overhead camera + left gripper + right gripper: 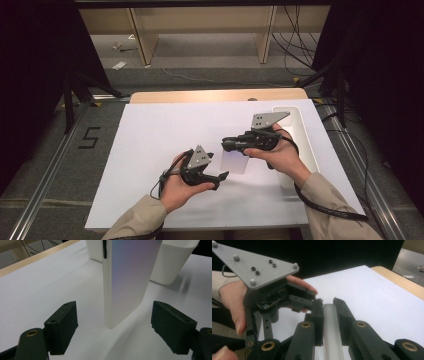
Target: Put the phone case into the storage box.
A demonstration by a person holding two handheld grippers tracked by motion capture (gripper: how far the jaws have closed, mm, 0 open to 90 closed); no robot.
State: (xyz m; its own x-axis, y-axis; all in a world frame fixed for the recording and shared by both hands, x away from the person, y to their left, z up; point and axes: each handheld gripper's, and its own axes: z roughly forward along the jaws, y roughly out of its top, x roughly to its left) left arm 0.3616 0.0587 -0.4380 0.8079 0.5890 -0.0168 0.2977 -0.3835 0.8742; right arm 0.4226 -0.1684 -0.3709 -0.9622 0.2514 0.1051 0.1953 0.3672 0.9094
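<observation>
In the high view we see the right gripper above the middle of the white tabletop, a little toward its right edge. It holds a thin white plate-like thing, probably a white phone, which hangs down from its jaws. The left gripper is nearer to the front edge, and its jaws point to the right, toward the lower end of the phone. A long white bin stands along the right edge of the tabletop. On the floor to the left we can read a black mark like the digit 5.

In the left gripper view the phone stands upright straight ahead, with its long axis vertical and its lower end free between the two black pads. The pads stand wide on both sides and do not touch it, so these jaws are open and hold nothing. A dark side button shows on its left edge. We find no brand or label on it. The white bin is behind.

In the right gripper view the jaws are closed firmly on the thin edge of the phone, which runs away from the camera between the pads. The left gripper with its grey plate is just beyond, in the left hand.

We judge that the left gripper is the one that must close next, on the lower end.
</observation>
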